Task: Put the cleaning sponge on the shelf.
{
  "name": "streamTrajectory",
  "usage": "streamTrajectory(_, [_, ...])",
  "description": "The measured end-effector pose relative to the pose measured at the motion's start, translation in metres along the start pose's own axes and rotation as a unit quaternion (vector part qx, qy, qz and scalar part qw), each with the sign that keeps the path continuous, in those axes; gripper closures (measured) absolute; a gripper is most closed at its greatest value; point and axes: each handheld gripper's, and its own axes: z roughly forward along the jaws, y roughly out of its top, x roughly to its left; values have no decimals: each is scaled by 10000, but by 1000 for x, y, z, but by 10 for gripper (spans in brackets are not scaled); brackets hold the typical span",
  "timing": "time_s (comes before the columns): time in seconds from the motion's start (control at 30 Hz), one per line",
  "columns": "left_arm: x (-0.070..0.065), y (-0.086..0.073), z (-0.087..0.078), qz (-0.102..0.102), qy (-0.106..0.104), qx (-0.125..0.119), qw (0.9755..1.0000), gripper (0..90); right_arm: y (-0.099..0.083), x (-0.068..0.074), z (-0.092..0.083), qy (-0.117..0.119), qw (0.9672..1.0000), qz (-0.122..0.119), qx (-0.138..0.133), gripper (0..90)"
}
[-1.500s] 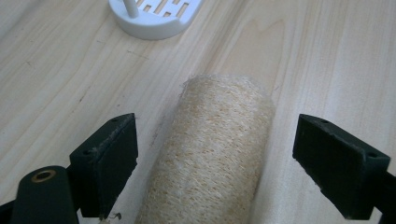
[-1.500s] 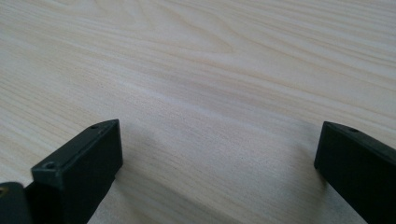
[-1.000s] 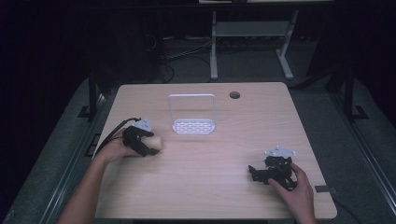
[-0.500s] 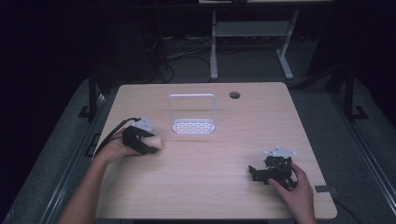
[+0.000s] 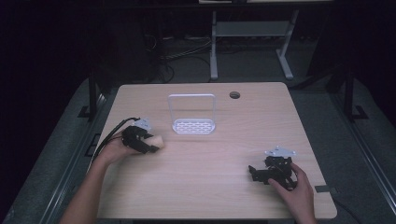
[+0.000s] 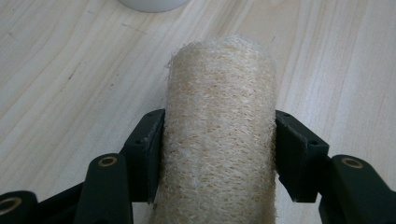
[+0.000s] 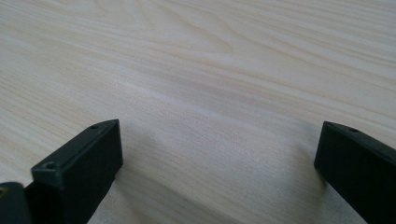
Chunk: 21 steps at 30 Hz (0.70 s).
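A pale, fibrous loofah roll (image 6: 219, 130) lies on the wooden table (image 5: 205, 158) at the left. My left gripper (image 6: 219, 140) has just been closing its jaws on it, and both pads now press its sides. From above, the roll's end (image 5: 159, 141) sticks out to the right of the left gripper (image 5: 150, 143), which a hand holds low on the table. My right gripper (image 5: 253, 172) rests at the front right and points left. Its jaws (image 7: 219, 154) stand wide apart over bare wood, with nothing between them.
A white wire-framed rack with a slotted base (image 5: 192, 125) stands at the table's middle back, and its white edge (image 6: 149, 3) lies just beyond the roll. A dark cable hole (image 5: 234, 94) sits near the back edge. Black cables trail off the left edge.
Both hands keep their places. In the high view the left gripper stays around the roll, with no shift that I can make out.
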Motion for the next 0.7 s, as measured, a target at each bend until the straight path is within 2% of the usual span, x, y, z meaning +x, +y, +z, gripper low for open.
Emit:
streamTrajectory(0.2, [0, -6, -1, -366, 113, -218, 9990, 403, 0, 0, 0, 0, 10000, -1, 1, 5])
streamTrajectory(0.27, [0, -7, -2, -392, 186, -235, 9988, 403, 0, 0, 0, 0, 10000, -1, 0, 5])
streamTrajectory(0.3, [-2, -8, -3, -489, 231, -326, 9980, 403, 0, 0, 0, 0, 10000, -1, 0, 5])
streamTrajectory(0.4, [-3, -9, -5, -568, 282, -320, 9975, 403, 0, 0, 0, 0, 10000, 0, 0, 5])
streamTrajectory(0.5, [-8, -9, -7, -679, 421, -255, 9965, 403, 0, 0, 0, 0, 10000, 0, 0, 5])
streamTrajectory(0.7, [-18, -8, -11, -851, 629, -330, 9938, 404, 0, 0, 0, 0, 10000, 0, -1, 5])
